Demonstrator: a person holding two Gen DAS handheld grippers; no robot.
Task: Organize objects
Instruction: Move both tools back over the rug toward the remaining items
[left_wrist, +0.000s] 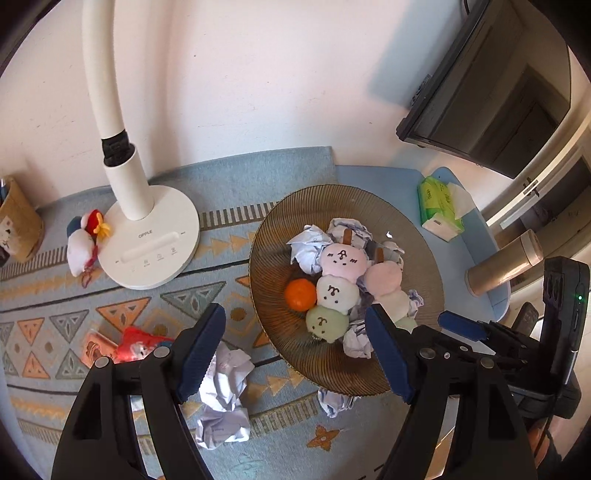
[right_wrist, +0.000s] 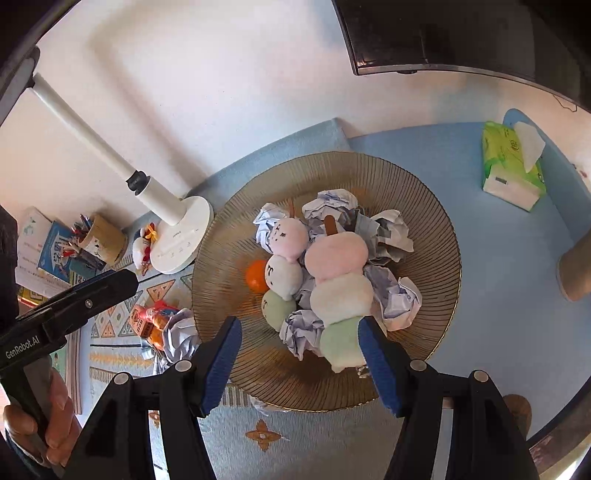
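Note:
A ribbed brown glass bowl (left_wrist: 280, 240) (right_wrist: 424, 206) holds two plush dango skewers (left_wrist: 338, 286) (right_wrist: 340, 277), an orange (left_wrist: 300, 294) (right_wrist: 255, 278) and several crumpled paper balls (left_wrist: 308, 247) (right_wrist: 391, 232). More crumpled paper (left_wrist: 225, 391) lies on the patterned cloth left of the bowl. My left gripper (left_wrist: 295, 343) is open and empty above the bowl's near left rim. My right gripper (right_wrist: 299, 358) is open and empty over the bowl's near side, its right finger beside the green end of a dango plush.
A white desk lamp (left_wrist: 147, 240) (right_wrist: 177, 236) stands left of the bowl, a small plush toy (left_wrist: 85, 240) beside it. A red snack packet (left_wrist: 129, 345) lies near left. A green tissue pack (left_wrist: 439, 206) (right_wrist: 513, 166) and a beige flask (left_wrist: 506, 266) are right. A pen holder (right_wrist: 101, 232) stands far left.

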